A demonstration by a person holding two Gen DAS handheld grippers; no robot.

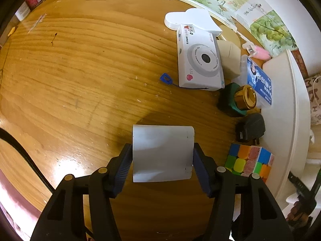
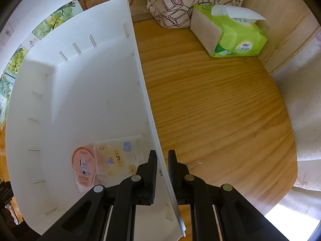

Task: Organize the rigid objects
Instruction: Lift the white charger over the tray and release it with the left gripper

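A plain white box lies on the wooden table, and my left gripper is shut on it, one pad against each side. To its right lie a white toy camera, a green bottle with a gold cap, a black charger and a colourful puzzle cube. My right gripper is shut on the thin side wall of the white bin. Inside the bin lie a pink rabbit packet and a clear sticker-covered case.
A white heart-shaped piece, a beige box, a blue-and-white pack and a small blue tag lie near the camera. The bin's rim borders the objects. A green tissue pack and a printed bag stand beyond the bin.
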